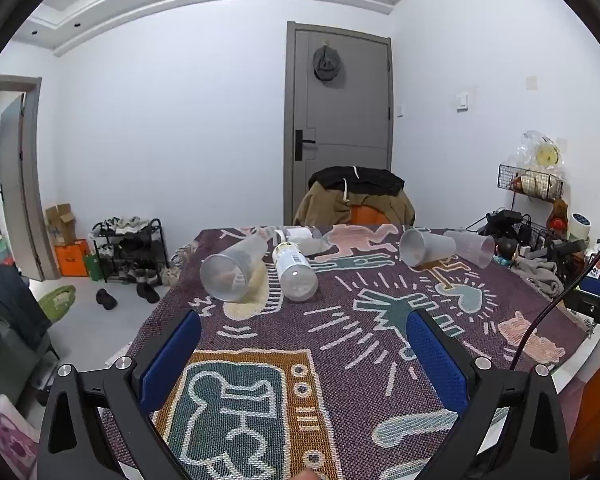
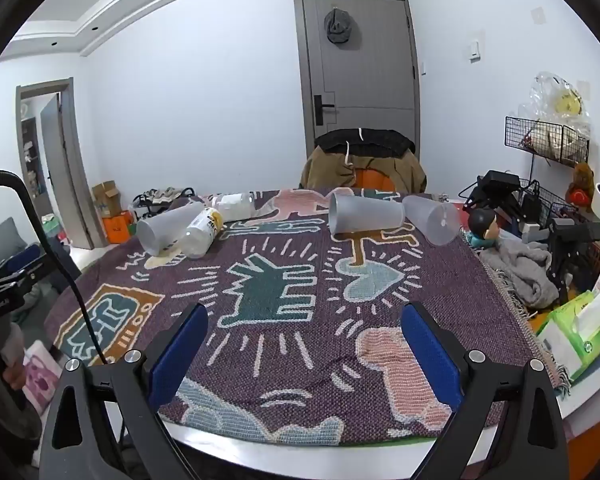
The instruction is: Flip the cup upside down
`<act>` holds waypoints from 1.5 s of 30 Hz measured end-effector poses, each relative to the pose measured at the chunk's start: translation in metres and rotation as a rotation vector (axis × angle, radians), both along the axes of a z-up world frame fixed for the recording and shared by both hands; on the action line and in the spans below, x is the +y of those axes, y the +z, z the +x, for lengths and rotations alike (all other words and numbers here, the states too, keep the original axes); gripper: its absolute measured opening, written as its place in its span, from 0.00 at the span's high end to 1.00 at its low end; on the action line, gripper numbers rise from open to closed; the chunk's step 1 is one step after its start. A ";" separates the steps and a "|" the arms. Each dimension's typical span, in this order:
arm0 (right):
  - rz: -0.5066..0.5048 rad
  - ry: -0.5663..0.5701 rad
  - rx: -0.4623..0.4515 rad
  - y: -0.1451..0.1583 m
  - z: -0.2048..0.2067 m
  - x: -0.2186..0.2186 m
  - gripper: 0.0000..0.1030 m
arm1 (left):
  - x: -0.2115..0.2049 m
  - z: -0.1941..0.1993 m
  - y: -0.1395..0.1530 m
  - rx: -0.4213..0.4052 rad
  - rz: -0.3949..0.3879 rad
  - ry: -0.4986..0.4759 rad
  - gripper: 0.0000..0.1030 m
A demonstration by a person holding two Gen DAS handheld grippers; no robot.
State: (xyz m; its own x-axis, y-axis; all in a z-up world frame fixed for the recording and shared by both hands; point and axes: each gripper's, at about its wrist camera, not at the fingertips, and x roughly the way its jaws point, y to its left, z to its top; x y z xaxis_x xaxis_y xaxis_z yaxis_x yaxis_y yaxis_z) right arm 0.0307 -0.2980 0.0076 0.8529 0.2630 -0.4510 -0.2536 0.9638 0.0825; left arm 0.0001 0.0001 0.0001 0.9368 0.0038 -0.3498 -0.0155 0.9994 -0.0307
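Three frosted plastic cups lie on their sides on the patterned cloth. One cup [image 1: 236,268] [image 2: 166,226] lies at the far left, mouth toward me. Two more, a cup [image 1: 426,246] [image 2: 366,213] and a cup [image 1: 471,248] [image 2: 432,218], lie at the far right, close together. My left gripper [image 1: 302,322] is open and empty, low over the near left part of the cloth. My right gripper [image 2: 302,314] is open and empty, near the table's front edge. Both are well short of the cups.
A white labelled bottle [image 1: 294,272] [image 2: 202,232] lies beside the left cup, another clear bottle [image 2: 234,204] behind it. A chair with jackets [image 1: 358,196] stands behind the table. Grey cloth [image 2: 520,272], tissue pack [image 2: 580,328] and wire racks [image 2: 548,136] crowd the right side.
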 end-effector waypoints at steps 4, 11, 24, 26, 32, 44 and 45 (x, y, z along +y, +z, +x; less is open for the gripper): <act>-0.004 -0.003 0.003 -0.001 0.000 -0.001 0.05 | 0.000 0.000 0.000 -0.009 0.001 -0.005 0.00; -0.009 -0.010 -0.008 0.000 0.000 -0.003 0.05 | -0.008 0.001 0.003 -0.022 0.009 -0.020 0.00; -0.007 -0.006 -0.022 0.000 -0.001 -0.002 0.05 | -0.008 -0.004 0.002 -0.044 0.016 -0.037 0.00; -0.012 -0.006 -0.025 0.000 -0.001 -0.001 0.05 | -0.007 -0.005 0.001 -0.040 0.014 -0.037 0.00; -0.026 -0.015 -0.034 0.001 -0.002 0.000 0.05 | -0.010 -0.006 0.001 -0.043 0.025 -0.029 0.00; -0.036 -0.023 -0.026 -0.002 0.000 -0.001 0.05 | -0.013 -0.005 0.002 -0.047 0.035 -0.034 0.00; -0.035 -0.022 -0.026 -0.002 0.000 -0.001 0.05 | -0.013 -0.005 0.001 -0.048 0.035 -0.033 0.00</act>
